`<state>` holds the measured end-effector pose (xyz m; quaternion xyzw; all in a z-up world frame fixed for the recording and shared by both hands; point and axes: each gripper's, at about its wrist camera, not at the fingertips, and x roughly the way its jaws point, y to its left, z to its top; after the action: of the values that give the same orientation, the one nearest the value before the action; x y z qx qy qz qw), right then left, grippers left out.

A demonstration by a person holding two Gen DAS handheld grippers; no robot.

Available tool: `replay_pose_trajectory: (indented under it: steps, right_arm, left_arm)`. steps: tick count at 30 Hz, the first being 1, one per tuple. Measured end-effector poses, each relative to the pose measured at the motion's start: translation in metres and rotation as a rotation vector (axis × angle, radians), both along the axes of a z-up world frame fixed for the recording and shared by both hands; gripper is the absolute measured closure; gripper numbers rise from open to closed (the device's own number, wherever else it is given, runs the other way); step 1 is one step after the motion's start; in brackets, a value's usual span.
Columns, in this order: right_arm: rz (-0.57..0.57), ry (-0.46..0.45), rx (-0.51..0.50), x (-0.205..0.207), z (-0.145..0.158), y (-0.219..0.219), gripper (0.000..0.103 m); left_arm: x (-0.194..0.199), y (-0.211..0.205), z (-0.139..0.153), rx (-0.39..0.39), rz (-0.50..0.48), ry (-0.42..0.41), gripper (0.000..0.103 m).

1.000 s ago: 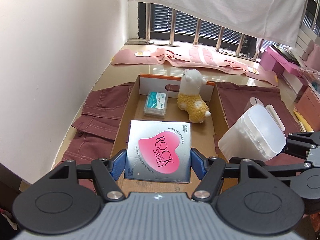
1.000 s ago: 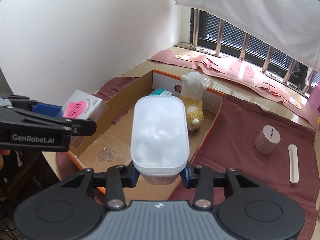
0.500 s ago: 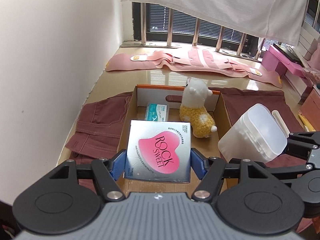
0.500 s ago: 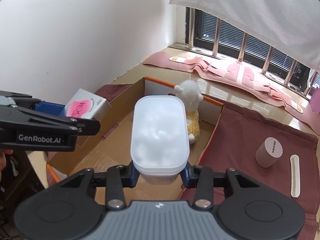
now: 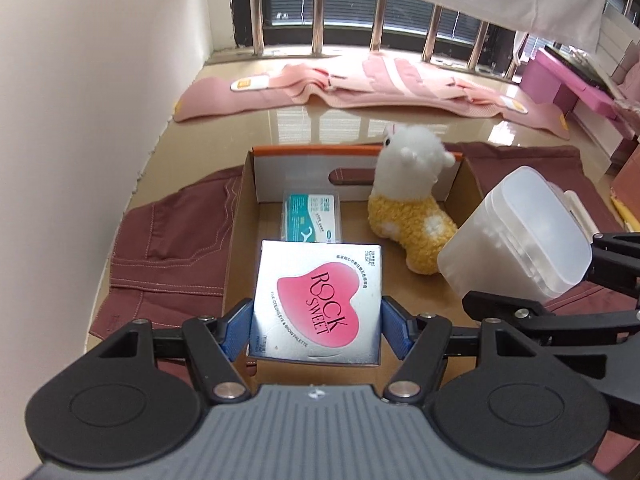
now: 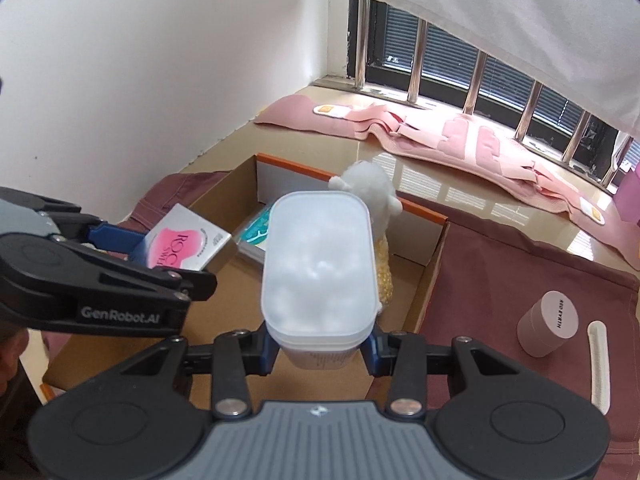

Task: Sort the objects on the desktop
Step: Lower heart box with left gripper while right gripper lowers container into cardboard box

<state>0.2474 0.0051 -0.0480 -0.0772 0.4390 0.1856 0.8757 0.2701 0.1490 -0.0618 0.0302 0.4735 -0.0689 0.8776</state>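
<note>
Left gripper (image 5: pixel 316 330): blue pads clamped on both side edges of a silver square box with a pink heart and "ROCK SWEET" lettering (image 5: pixel 318 304), held flat, face up, above the near part of an open brown cardboard box with an orange-trimmed far wall (image 5: pixel 352 160). Same silver box seen from the right wrist view (image 6: pixel 186 246), raised over the carton's left side.

Right gripper (image 6: pixel 318 354): closed around the lower body of a translucent white lidded plastic tub with pale rounded shapes inside (image 6: pixel 320 272). Tub tilted, lid toward the camera, hanging over the carton's interior near its right wall. In the left wrist view, tub (image 5: pixel 520 236) at the right, beside the silver box, apart from it.

Inside the carton: teal-and-white flat packet (image 5: pixel 313 220) lying near the far wall; white-headed, yellow-bodied plush alpaca (image 5: pixel 408 208) standing just right of it, near the far right corner.

Under and beside the carton: maroon cloth with pale stitching (image 5: pixel 172 248). On the cloth to the right, well apart from the carton: short pinkish-beige cylinder with dark lettering on top (image 6: pixel 548 328), and just right of it a slim white nail-file-like strip (image 6: pixel 598 364).

Farther back, near the barred window: pink fabric pieces (image 6: pixel 460 140) spread on the glossy tan surface.
</note>
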Motion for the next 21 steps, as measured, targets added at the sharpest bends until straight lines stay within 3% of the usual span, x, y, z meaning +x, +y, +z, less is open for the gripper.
replay_pose_trajectory:
  steps: [7, 21]
  right_arm:
    - [0.018, 0.003, -0.001, 0.006, -0.012, -0.002, 0.063]
    - [0.016, -0.008, 0.028, 0.013, -0.010, -0.016, 0.063]
  left_arm:
    - [0.019, -0.001, -0.021, -0.008, 0.011, 0.031, 0.035]
    - [0.034, -0.013, -0.047, 0.053, 0.016, 0.086, 0.035]
